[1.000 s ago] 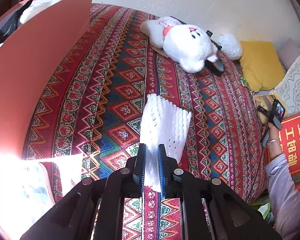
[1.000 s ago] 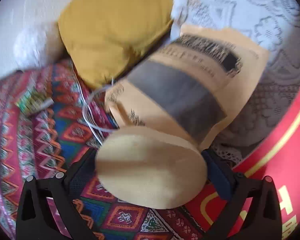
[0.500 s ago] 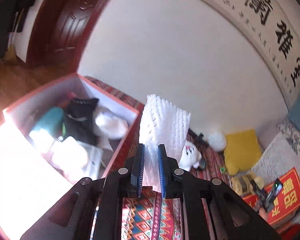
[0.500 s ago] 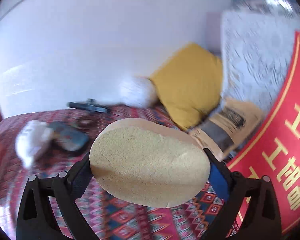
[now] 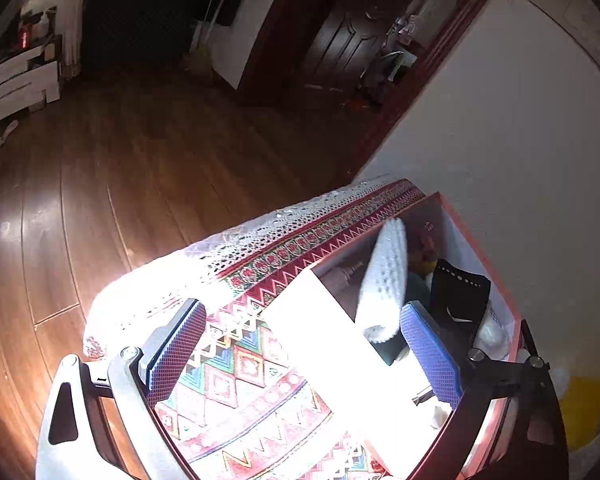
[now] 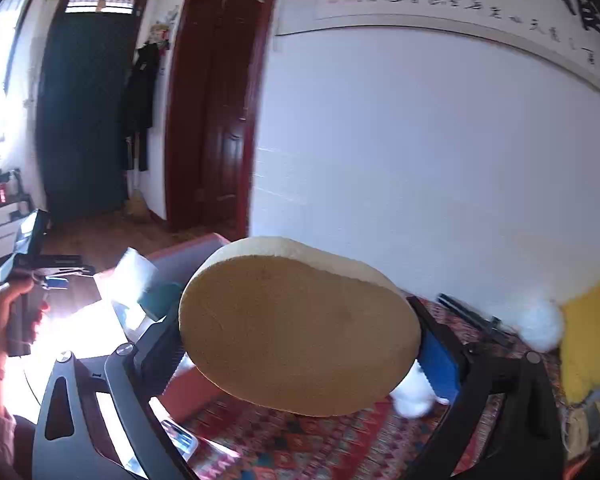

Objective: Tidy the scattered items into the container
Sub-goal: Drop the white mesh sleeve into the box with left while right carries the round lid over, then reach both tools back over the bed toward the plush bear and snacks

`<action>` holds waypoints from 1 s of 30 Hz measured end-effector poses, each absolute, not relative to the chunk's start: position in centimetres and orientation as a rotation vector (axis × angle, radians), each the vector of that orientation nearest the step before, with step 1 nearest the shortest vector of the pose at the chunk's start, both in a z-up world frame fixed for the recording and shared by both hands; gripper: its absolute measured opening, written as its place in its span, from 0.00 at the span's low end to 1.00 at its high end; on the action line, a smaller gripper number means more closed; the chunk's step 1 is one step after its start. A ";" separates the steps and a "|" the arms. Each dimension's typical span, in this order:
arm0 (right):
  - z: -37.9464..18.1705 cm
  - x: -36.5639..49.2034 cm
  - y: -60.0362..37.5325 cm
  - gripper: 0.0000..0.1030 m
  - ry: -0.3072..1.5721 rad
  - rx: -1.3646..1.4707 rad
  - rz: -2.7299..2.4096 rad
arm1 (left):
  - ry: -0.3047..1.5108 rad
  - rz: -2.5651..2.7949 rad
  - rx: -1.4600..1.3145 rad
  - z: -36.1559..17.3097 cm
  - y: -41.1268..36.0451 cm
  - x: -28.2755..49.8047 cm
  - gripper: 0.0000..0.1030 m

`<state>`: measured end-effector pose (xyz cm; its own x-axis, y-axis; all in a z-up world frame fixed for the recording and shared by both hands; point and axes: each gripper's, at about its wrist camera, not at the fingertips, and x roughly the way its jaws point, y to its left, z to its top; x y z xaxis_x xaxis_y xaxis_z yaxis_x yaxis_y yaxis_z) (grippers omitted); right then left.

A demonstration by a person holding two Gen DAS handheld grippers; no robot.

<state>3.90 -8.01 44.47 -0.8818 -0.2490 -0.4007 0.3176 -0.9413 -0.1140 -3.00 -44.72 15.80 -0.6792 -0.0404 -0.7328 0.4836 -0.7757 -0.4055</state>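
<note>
My left gripper (image 5: 304, 344) is open above the near rim of the red box (image 5: 476, 236). The white foam net sleeve (image 5: 384, 280) is free of the pads and drops into the box, over a black sock (image 5: 460, 300) and other items. My right gripper (image 6: 300, 356) is shut on a tan oval sponge (image 6: 296, 328), held in the air above the patterned bedspread (image 6: 300, 444). In the right wrist view the box (image 6: 196, 256) is ahead to the left, with the left gripper (image 6: 56, 276) and the foam sleeve (image 6: 134, 276) over it.
The box stands at the bed's end by the white wall (image 5: 500, 140); a wood floor (image 5: 100, 168) lies beyond. A white plush toy (image 6: 412, 392), a yellow cushion (image 6: 588, 340) and a white pompom (image 6: 540, 324) lie on the bed. Sun glare hides part of the box.
My left gripper swung over the box, opened and let go of the foam sleeve. My right gripper lifted the sponge from the cushions and turned towards the box.
</note>
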 end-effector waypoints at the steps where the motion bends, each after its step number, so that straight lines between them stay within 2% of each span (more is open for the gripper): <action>1: 44.6 2.5 -10.6 0.96 0.228 0.553 -2.740 | 0.858 -2.455 1.059 15.7 -45.6 -2.5 0.97; 5: 44.8 -3.5 -18.5 0.96 0.137 0.584 -2.635 | 0.918 -2.405 1.058 14.8 -48.7 -1.5 0.97; 10: 41.9 -11.3 -25.5 0.99 0.278 0.686 -2.565 | 0.916 -2.403 1.021 14.7 -49.7 -0.8 0.97; 14: 42.1 -10.6 -26.1 0.99 0.289 0.613 -2.565 | 0.926 -2.394 1.013 14.5 -50.5 -0.5 0.97; 19: 43.2 -6.1 -21.0 0.99 0.248 0.552 -2.609 | 0.939 -2.389 1.000 14.5 -50.4 0.0 0.97; 24: 43.0 -0.9 -11.5 0.99 0.171 0.547 -2.709 | 0.913 -2.421 0.966 15.9 -48.7 0.1 0.97; 30: 41.7 5.3 5.2 0.99 -0.073 0.581 -2.971 | 0.836 -2.564 0.962 18.0 -43.2 -1.1 0.97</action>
